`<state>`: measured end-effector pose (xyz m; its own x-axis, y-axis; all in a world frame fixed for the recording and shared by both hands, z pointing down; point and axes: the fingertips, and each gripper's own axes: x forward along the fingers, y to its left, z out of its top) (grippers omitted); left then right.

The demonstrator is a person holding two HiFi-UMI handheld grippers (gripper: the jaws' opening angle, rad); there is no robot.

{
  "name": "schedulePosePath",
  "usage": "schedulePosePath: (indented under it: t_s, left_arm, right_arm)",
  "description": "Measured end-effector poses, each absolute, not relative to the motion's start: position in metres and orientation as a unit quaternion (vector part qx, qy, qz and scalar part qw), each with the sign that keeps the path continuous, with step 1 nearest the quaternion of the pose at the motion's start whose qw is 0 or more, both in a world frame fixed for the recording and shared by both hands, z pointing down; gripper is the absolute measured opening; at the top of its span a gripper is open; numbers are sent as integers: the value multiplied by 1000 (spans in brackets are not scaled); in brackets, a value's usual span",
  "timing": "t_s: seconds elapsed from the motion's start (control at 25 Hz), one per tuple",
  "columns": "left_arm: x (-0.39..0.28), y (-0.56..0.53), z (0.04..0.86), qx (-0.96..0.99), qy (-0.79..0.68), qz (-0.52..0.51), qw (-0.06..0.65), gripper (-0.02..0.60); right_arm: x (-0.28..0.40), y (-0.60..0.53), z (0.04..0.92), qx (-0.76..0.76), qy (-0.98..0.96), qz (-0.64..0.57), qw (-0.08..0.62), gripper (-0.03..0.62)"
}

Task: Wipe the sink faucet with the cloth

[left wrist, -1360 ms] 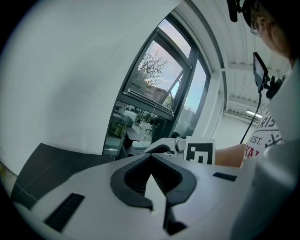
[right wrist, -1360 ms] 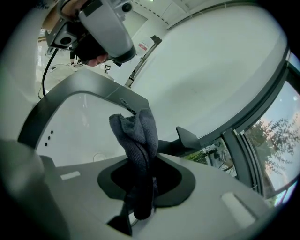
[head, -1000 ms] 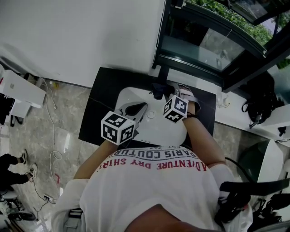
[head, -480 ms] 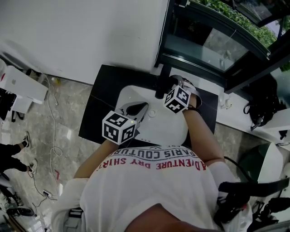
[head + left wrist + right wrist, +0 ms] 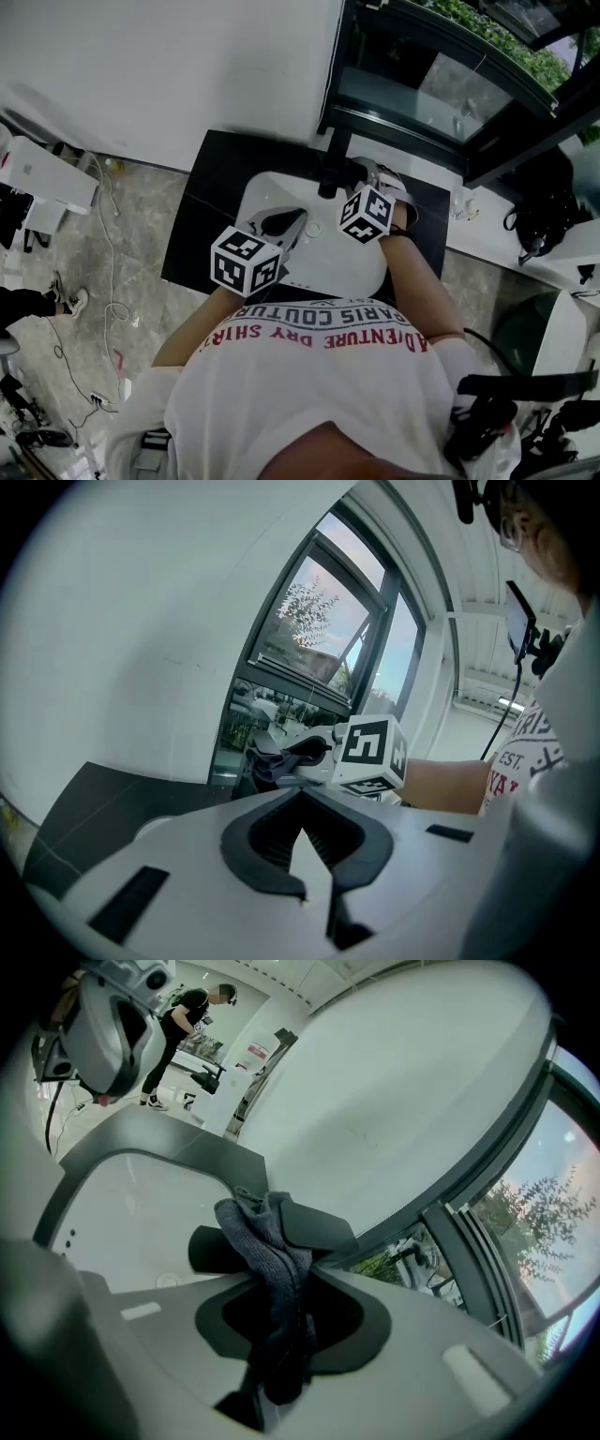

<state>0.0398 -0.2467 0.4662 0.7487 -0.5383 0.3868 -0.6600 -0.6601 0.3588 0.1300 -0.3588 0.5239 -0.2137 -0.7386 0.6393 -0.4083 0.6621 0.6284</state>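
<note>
A black faucet (image 5: 328, 176) stands at the far rim of the white sink (image 5: 328, 272). My right gripper (image 5: 345, 184) reaches it from the right, shut on a dark grey cloth (image 5: 272, 1260). In the right gripper view the cloth drapes over the faucet's spout (image 5: 208, 1249), with its flat lever (image 5: 319, 1225) just beyond. My left gripper (image 5: 286, 223) hovers over the basin's left side, apart from the faucet, its jaws shut with nothing in them. The left gripper view looks past its own closed tips (image 5: 302, 794) to the cloth (image 5: 272, 761) and the right gripper's marker cube (image 5: 370, 752).
The sink sits in a black counter (image 5: 211, 202) against a white wall, with a dark-framed window (image 5: 412, 89) behind the faucet. A black bag (image 5: 534, 211) lies on the white ledge to the right. Cables trail on the floor at left. A person (image 5: 183, 1016) stands far off.
The right gripper has shifted a little up and to the right along the faucet, carrying the cloth with it. The left gripper has stayed over the basin.
</note>
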Motion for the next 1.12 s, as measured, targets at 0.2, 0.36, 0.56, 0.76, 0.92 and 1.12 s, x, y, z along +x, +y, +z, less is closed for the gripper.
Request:
schedulePosePath:
  t_s: [0.2, 0.36, 0.56, 0.76, 0.92, 1.12]
  left_arm:
    - [39, -241, 471, 902, -329, 129, 247, 2]
    - [42, -240, 472, 902, -328, 130, 247, 2]
    - [43, -240, 473, 903, -327, 132, 247, 2]
    - [44, -237, 483, 899, -327, 138, 258, 1]
    - [45, -239, 491, 897, -325, 140, 264, 1]
    - [44, -242, 497, 894, -328, 142, 270, 1]
  right_arm:
    - [125, -340, 524, 371, -767, -168, 495, 80]
    - [125, -340, 525, 373, -773, -163, 487, 80]
    - [127, -328, 526, 383, -795, -139, 449, 80]
    - [121, -295, 536, 369, -823, -135, 410, 80]
    - [120, -278, 568, 339, -827, -133, 429, 80]
    - [123, -291, 607, 314, -820, -119, 464, 80]
